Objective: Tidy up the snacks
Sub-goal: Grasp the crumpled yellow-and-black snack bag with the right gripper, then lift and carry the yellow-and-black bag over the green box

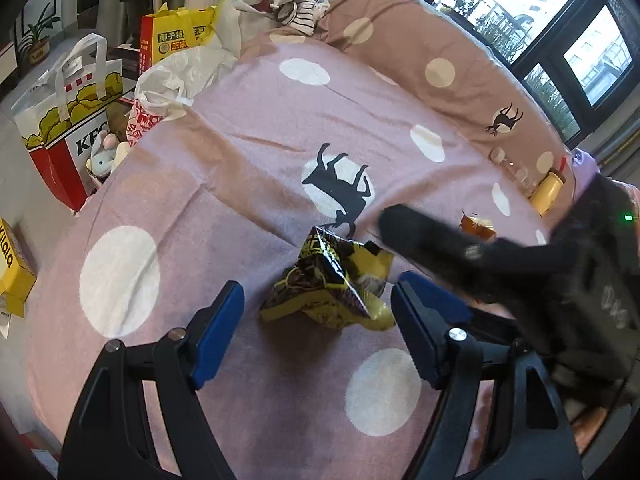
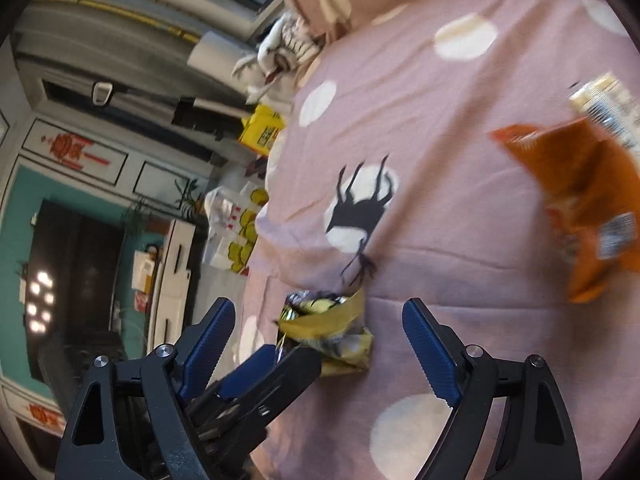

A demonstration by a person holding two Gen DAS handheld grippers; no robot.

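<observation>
We hold two black hand-held grippers with blue ribbed pads over a bed covered in a pink cotton sheet point(image 1: 248, 152) printed with white dots and black cat silhouettes.

The left gripper point(image 1: 318, 300) stands wide, with nothing pressed between its pads. A crumpled yellow-and-black foil snack packet point(image 1: 332, 280) lies on the sheet in the gap between its fingers; we see no contact on either side.

The right gripper point(image 2: 320, 340) also stands wide and grips nothing. In its own view the same packet point(image 2: 332, 332) lies just ahead of its fingers, with the left gripper's jaw crossing low in front of it. A glossy orange snack bag point(image 2: 592, 208) lies well to the right on the sheet, blurred, with a pale printed packet point(image 2: 604, 100) beyond it.

Judged risks from this position:

1. Collision. Both tools converge on one packet. The right gripper's body already crosses close over the left gripper's right finger in the left view; a simultaneous closure would likely strike finger on finger.
2. Slip. The foil is puffed and creased, so a shallow pinch on a corner may squirt it out sideways.
3. Snagging. The sheet is soft and wrinkled; a low approach could gather fabric with the packet.
</observation>
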